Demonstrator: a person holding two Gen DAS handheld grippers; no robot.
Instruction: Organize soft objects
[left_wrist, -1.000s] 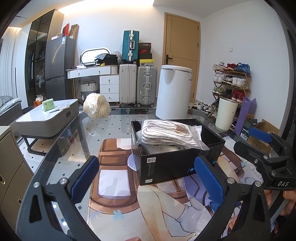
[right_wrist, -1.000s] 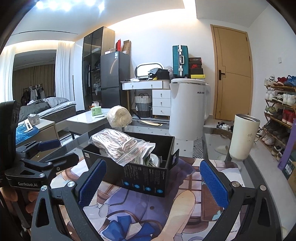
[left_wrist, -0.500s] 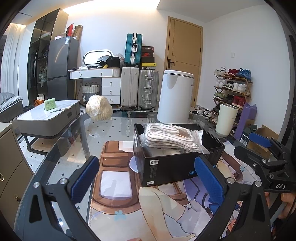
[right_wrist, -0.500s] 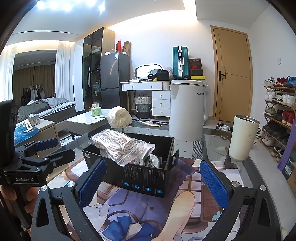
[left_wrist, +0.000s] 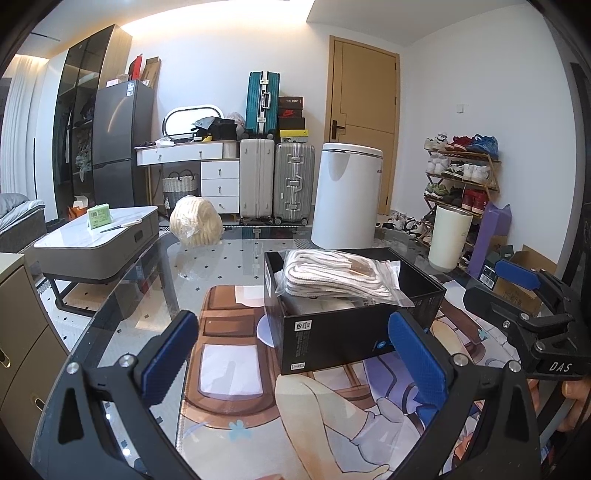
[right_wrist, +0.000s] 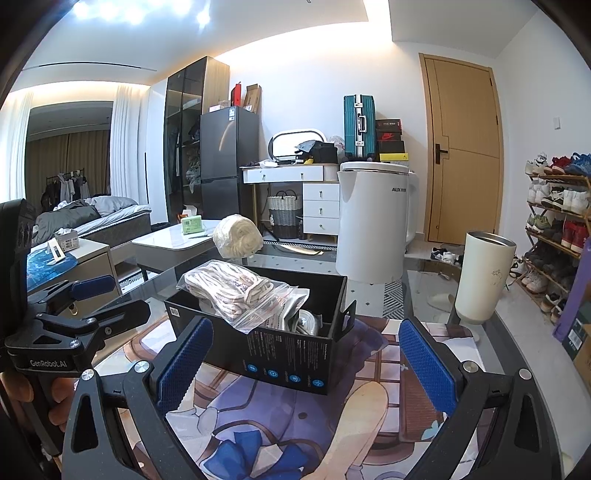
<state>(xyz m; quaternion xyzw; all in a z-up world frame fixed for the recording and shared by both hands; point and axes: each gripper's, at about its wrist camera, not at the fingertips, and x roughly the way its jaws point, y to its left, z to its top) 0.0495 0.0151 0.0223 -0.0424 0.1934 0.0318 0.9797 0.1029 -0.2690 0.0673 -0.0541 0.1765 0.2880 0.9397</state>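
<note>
A black open box (left_wrist: 354, 328) (right_wrist: 280, 354) stands on the printed mat of the glass table. A clear bag of cream knitted fabric (left_wrist: 332, 275) (right_wrist: 236, 291) lies on top of its contents, sticking out above the rim. A second bagged cream bundle (left_wrist: 195, 221) (right_wrist: 238, 236) sits apart at the table's far edge. My left gripper (left_wrist: 295, 354) is open, short of the box, with nothing between its fingers. My right gripper (right_wrist: 306, 365) is open too, in front of the box. Each gripper shows in the other's view, the right gripper (left_wrist: 524, 295) and the left gripper (right_wrist: 85, 306).
A cream tumbler (right_wrist: 484, 277) stands on the table right of the box. Beyond the table's far edge are a white bin (left_wrist: 345, 195), suitcases, a low white coffee table (left_wrist: 96, 240) at left and a shoe rack (left_wrist: 458, 177) at right.
The left gripper's view has drawn back and up a little, so the box sits lower and smaller. The right gripper's view is nearly the same. Both stay open.
</note>
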